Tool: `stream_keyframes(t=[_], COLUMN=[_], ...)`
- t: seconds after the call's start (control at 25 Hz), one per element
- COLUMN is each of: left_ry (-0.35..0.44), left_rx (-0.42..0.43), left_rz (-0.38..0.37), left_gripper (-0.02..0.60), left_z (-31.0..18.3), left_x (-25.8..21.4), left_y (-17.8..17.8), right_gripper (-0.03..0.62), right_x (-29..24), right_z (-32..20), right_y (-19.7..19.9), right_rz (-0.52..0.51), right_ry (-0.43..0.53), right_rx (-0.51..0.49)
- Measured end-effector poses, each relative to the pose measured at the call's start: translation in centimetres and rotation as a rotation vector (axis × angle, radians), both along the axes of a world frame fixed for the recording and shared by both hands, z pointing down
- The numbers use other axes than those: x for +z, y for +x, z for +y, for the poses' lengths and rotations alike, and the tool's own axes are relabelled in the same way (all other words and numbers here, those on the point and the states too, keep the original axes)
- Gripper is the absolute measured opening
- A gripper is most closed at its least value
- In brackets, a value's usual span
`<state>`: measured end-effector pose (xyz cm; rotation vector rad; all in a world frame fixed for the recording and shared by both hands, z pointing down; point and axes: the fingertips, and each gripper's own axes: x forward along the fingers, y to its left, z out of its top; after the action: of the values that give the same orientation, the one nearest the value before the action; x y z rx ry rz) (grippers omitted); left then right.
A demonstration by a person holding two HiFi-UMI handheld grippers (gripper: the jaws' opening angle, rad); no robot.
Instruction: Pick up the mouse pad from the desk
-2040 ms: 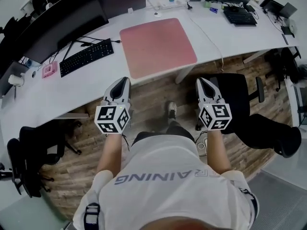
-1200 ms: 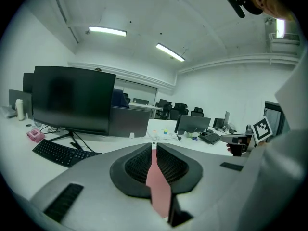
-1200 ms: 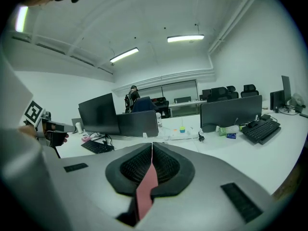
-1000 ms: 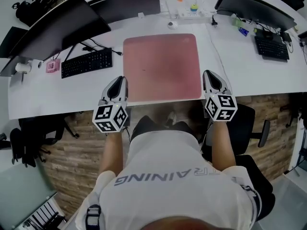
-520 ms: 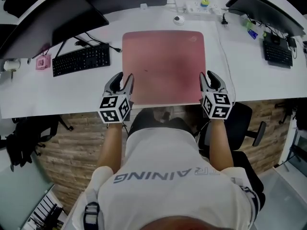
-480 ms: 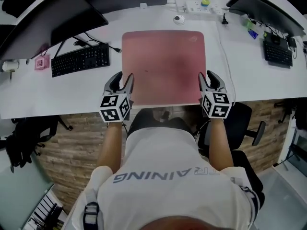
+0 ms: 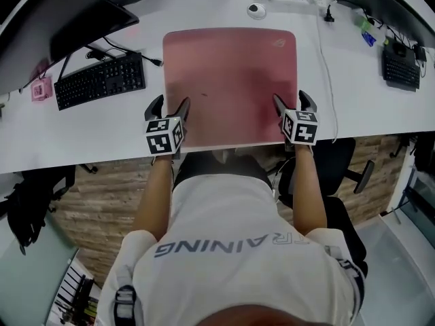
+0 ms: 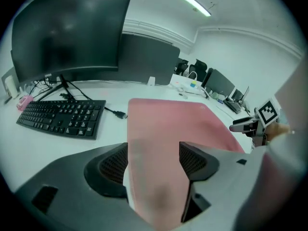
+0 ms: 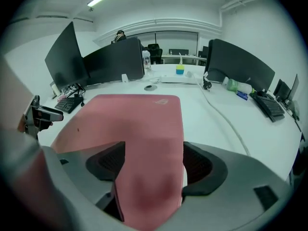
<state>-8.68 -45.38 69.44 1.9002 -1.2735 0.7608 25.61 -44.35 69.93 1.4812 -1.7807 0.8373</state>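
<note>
Nearby, keyboard (image 7: 100,80) beside mouse pad (image 7: 230,73); left tongs (image 7: 169,104), right tongs (image 7: 292,98) opening, astride its edges.

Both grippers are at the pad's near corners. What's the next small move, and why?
Probably close both on the mouse pad. The jaws of the left gripper and the right gripper are opening, each straddling a side edge near a front corner, with nothing gripped yet.

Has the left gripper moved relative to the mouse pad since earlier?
Yes. The left gripper came forward to the near left corner of the mouse pad; its opening jaws straddle the edge.
</note>
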Motion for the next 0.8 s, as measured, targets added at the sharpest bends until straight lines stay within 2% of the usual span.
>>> stream_keyframes(t=[0.32, 0.56, 0.68, 0.8], left_ry=[-0.077, -0.066, -0.061, -0.058], left_rx=[-0.034, -0.079, -0.084, -0.104], left_rz=[-0.030, -0.095, -0.118, -0.127], left_gripper=[0.337, 0.337, 0.318, 0.308], left_z=[0.4, 0.4, 0.6, 0.6], left_x=[4.4, 5.0, 5.1, 5.1], left_y=[-0.6, -0.5, -0.2, -0.2], right_gripper=[0.384, 0.383, 0.380, 0.342], right_x=[4.5, 4.5, 4.5, 4.4], right_z=[0.7, 0.8, 1.0, 1.1], right_y=[1.4, 1.7, 1.6, 1.2], right_rz=[-0.004, -0.028, -0.025, -0.024], right_ry=[-0.088, -0.044, -0.048, -0.051], right_rx=[0.037, 0.068, 0.071, 0.078])
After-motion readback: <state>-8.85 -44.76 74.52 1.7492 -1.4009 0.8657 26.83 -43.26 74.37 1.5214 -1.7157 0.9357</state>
